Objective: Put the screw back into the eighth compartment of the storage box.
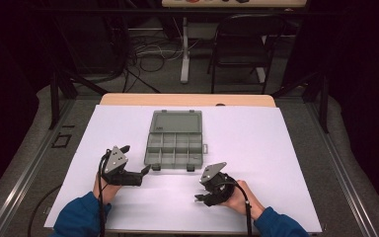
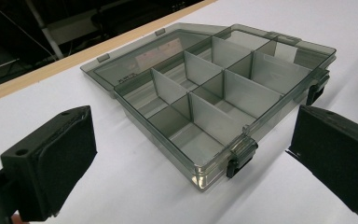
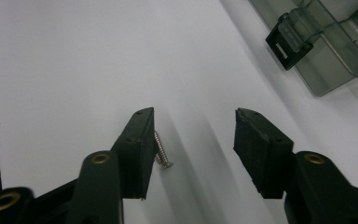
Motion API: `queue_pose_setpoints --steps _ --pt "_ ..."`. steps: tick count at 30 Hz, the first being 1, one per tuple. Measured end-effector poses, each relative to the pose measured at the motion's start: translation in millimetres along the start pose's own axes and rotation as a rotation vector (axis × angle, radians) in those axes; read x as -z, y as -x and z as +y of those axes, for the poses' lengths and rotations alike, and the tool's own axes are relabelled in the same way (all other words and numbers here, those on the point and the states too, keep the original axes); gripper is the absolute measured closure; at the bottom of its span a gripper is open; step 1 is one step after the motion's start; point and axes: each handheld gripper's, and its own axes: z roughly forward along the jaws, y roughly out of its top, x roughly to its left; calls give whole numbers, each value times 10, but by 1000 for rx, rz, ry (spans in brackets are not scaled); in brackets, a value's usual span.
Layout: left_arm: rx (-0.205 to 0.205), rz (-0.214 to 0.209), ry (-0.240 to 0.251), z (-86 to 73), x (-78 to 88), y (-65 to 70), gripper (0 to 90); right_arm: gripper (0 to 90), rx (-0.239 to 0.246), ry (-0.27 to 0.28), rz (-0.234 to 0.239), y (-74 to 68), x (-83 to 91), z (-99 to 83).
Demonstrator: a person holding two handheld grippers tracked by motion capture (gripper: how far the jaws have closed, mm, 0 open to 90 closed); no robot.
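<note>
While the right claw (image 3: 193,135) sits half apart at frame bottom, 1 screw (image 3: 162,150) lies right beside its left jaw, not pinched. Left claw (image 2: 191,154) gapes wide before the organizer box (image 2: 205,93), nothing held.

Small silver screw (image 3: 162,150) flat on white sheet, just beside one pad.

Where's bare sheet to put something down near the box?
Bare sheet lies either side of the compartment box and along the table's far edge. Crowded: the near strip, with the left gripper, right gripper and a screw.
</note>
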Motion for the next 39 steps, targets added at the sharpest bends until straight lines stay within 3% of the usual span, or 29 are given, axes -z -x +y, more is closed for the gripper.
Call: queue_pose_setpoints --steps 9,23,39 --pt "-5 4 -2 0 1 -5 0 689 37 -20 35 -18 -39 -5" --pt "-2 2 -3 0 4 -9 0 871 32 -49 57 -18 -83 -23" --pt "-3 2 4 3 8 -2 0 875 32 -25 15 -6 -11 -13"
